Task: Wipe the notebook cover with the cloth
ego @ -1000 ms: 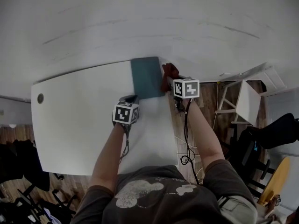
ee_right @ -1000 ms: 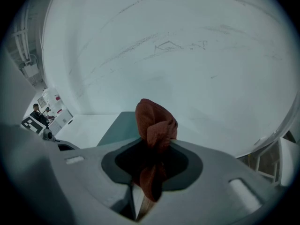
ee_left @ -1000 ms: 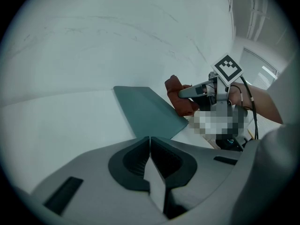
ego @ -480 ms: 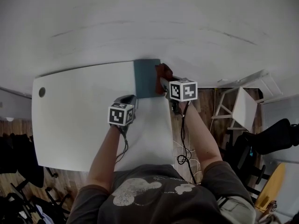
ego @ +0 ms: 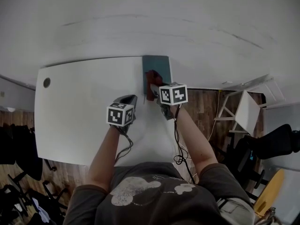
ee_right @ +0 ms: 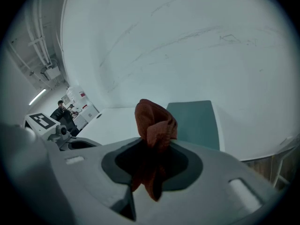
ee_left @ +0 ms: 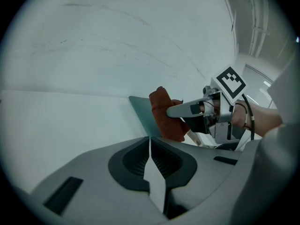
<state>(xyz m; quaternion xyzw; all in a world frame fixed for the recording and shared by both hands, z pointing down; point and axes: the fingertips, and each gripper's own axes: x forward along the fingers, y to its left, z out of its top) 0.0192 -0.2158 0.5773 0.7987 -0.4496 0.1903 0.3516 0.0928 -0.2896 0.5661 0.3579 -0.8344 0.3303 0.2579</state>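
Note:
A teal notebook [ego: 157, 69] lies at the far right corner of the white table [ego: 84, 107], against the wall; it shows too in the left gripper view [ee_left: 143, 114] and the right gripper view [ee_right: 194, 123]. My right gripper [ego: 152, 86] is shut on a rust-red cloth [ee_right: 154, 125], bunched between its jaws and held over the notebook's near left part. The cloth [ee_left: 166, 114] shows at the notebook's edge in the left gripper view. My left gripper [ego: 129, 100] rests on the table left of the notebook, jaws shut on nothing.
A round cable hole [ego: 47, 82] sits in the table's far left corner. Right of the table, over the wooden floor, stand a white stool [ego: 243, 109] and a black chair [ego: 274, 139]. A cable [ego: 180, 149] hangs from my right gripper.
My right gripper has carried the cloth leftward from the notebook's right edge onto its cover. The left gripper has barely moved.

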